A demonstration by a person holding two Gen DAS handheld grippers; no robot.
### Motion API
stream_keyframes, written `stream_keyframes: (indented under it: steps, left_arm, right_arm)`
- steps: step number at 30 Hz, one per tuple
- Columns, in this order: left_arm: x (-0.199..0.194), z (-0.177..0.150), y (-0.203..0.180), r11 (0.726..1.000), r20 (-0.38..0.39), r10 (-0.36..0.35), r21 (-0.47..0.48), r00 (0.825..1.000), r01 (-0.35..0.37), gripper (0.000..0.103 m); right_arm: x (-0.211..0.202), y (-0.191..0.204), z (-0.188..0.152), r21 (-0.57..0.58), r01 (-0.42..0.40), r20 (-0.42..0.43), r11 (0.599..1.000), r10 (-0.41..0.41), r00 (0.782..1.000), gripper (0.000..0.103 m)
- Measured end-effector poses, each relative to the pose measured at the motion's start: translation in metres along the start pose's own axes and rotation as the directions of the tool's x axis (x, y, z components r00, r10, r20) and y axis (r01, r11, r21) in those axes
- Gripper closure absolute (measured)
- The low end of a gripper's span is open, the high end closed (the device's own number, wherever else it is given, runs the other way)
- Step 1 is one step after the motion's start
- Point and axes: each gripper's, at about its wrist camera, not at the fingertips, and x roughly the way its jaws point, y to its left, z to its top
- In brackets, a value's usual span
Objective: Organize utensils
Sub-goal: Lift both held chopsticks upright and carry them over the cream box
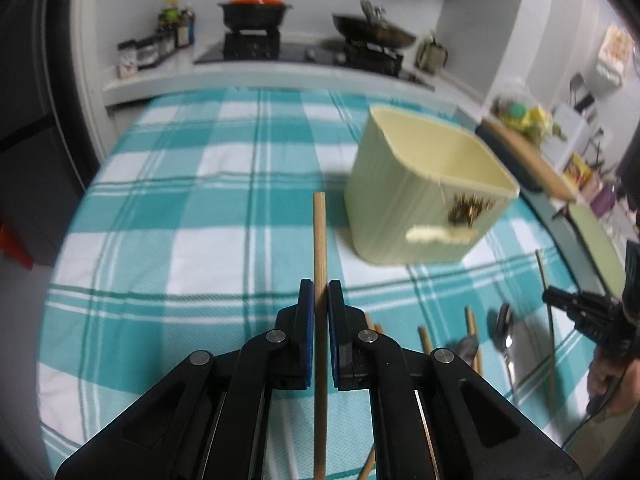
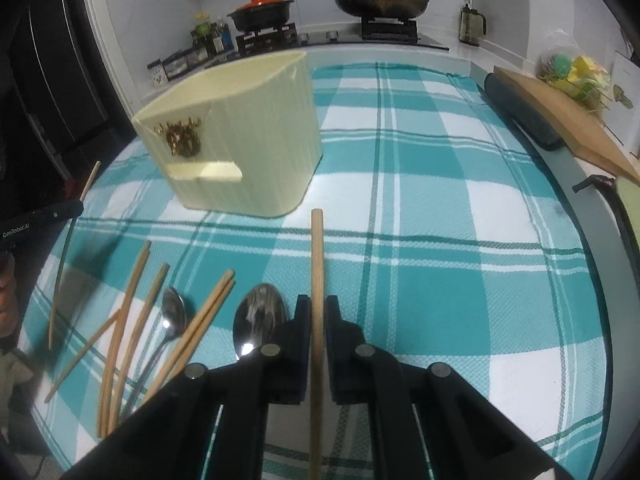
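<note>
My left gripper (image 1: 320, 290) is shut on a wooden chopstick (image 1: 319, 232) that points up past its fingertips, above the checked cloth. The cream utensil holder (image 1: 404, 200) stands just to the right of it, its top open. My right gripper (image 2: 318, 306) is shut on another chopstick (image 2: 317, 252), and the holder (image 2: 248, 140) is ahead of it to the left. Several loose chopsticks (image 2: 132, 308) and two spoons (image 2: 260, 316) lie on the cloth to the left of the right gripper. The left gripper (image 2: 76, 208) shows at that view's left edge, still gripping its chopstick (image 2: 90, 180).
A teal and white checked cloth (image 2: 440, 240) covers the table. Along the right edge lie a wooden cutting board (image 2: 560, 112) and a dark roll (image 2: 520, 112). Behind the table a stove holds a red-lidded pot (image 2: 262, 10) and a pan (image 2: 380, 2).
</note>
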Motion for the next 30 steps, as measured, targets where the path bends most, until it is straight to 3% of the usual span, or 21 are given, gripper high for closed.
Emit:
stream_keyframes:
  steps: [7, 15, 25, 30]
  left_arm:
    - [-0.047, 0.013, 0.008, 1.000, 0.127, -0.008, -0.009, 0.992, 0.009, 0.098]
    - [-0.085, 0.004, 0.006, 0.999, 0.199, -0.038, -0.004, 0.979, 0.040, 0.098]
    - [-0.111, 0.006, -0.003, 0.998, 0.238, -0.067, 0.018, 0.969, 0.065, 0.098]
    - [-0.118, 0.034, -0.019, 0.995, 0.242, -0.100, 0.037, 0.965, 0.094, 0.098]
  right_arm:
    - [-0.053, -0.001, 0.020, 0.019, -0.068, 0.126, 0.997, 0.065, 0.990, 0.096]
    - [-0.099, 0.011, 0.020, -0.003, -0.104, 0.187, 0.995, 0.102, 0.977, 0.096]
    - [-0.142, 0.031, 0.020, -0.075, -0.109, 0.299, 0.991, 0.126, 0.946, 0.096]
    - [-0.149, 0.037, 0.037, -0.083, -0.122, 0.365, 0.989, 0.144, 0.920, 0.096]
